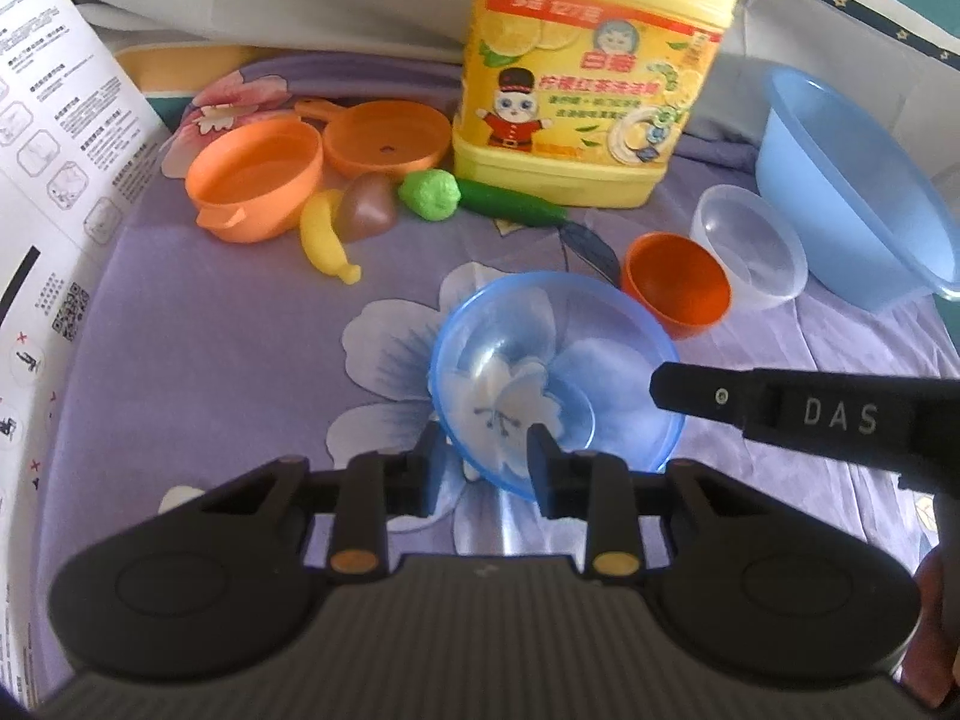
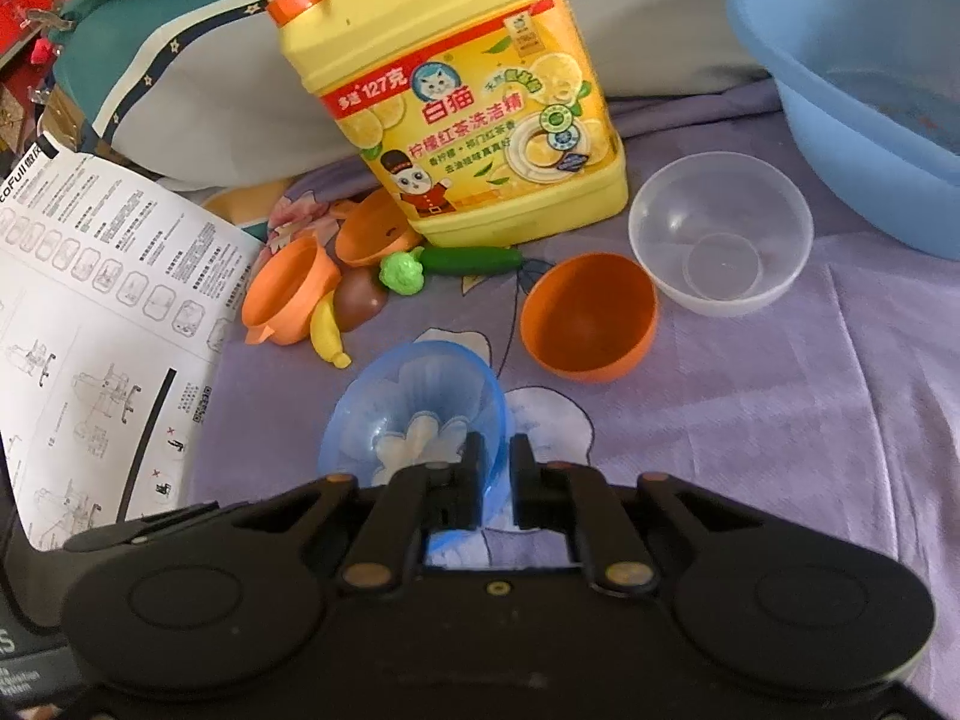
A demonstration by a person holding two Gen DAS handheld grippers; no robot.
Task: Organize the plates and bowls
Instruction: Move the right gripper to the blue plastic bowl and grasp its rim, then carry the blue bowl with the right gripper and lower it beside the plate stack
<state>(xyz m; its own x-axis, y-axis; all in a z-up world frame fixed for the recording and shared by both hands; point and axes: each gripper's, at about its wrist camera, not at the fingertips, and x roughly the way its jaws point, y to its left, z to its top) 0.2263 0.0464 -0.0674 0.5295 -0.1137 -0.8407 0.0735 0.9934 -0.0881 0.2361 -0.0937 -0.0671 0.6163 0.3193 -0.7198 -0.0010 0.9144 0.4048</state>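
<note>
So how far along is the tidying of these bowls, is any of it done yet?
Barely begun. Nothing looks stacked: the orange bowl, clear bowl and big blue basin each sit separately on the purple cloth. In hand: the right gripper straddles the small blue bowl's rim, and the left gripper is at the same bowl. Left: nesting or grouping all the bowls.
</note>
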